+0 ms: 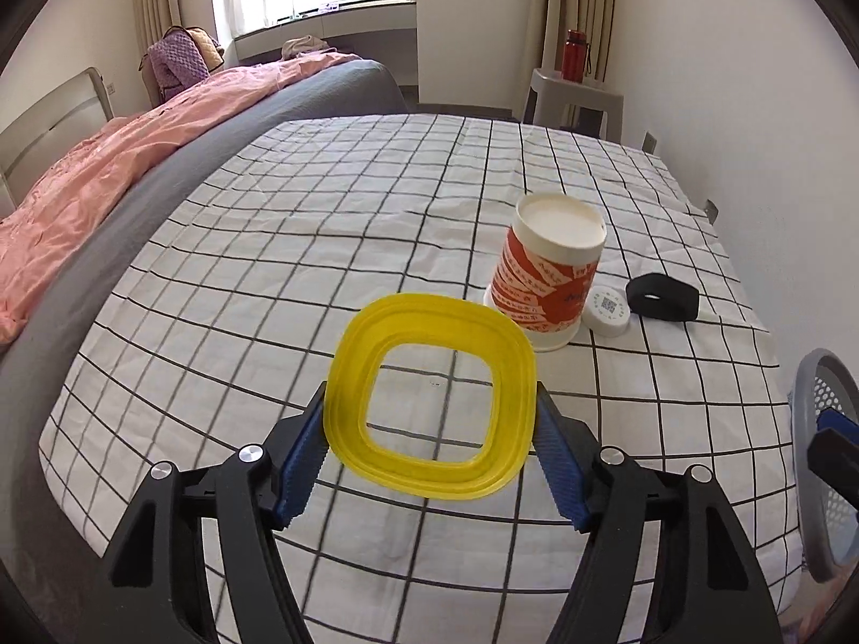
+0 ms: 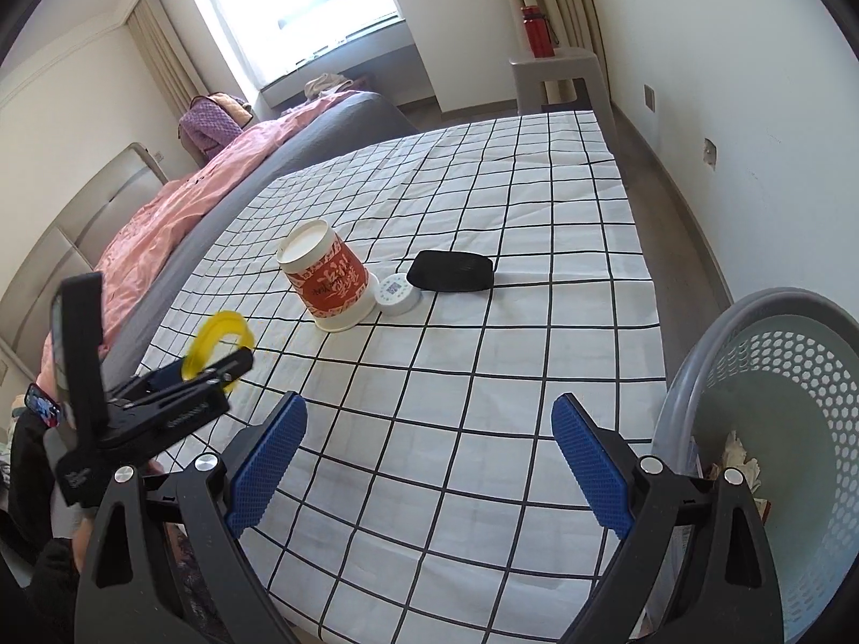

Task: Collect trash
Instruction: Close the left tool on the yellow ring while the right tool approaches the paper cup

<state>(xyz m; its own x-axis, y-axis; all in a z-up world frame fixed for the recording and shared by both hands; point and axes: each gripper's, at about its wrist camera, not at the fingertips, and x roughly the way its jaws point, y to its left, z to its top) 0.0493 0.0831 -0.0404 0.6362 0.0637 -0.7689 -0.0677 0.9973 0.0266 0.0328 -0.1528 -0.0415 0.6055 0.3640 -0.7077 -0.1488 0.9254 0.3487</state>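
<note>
My left gripper (image 1: 429,418) is shut on a yellow square plastic ring (image 1: 435,394) and holds it above the checked tablecloth; it also shows in the right wrist view (image 2: 223,341). An upside-down red and white paper cup (image 1: 547,273) (image 2: 327,282) stands on the table, with a small white round lid (image 1: 609,311) (image 2: 397,292) and a black object (image 1: 663,298) (image 2: 451,271) beside it. My right gripper (image 2: 429,429) is open and empty over the table's front part. A grey-rimmed perforated trash basket (image 2: 778,429) (image 1: 821,456) stands to the right.
The table has a white cloth with a black grid (image 2: 483,375). A bed with a pink cover (image 1: 134,161) lies to the left. A grey stool with a red bottle (image 1: 574,53) stands at the far wall. The basket holds some crumpled paper (image 2: 741,456).
</note>
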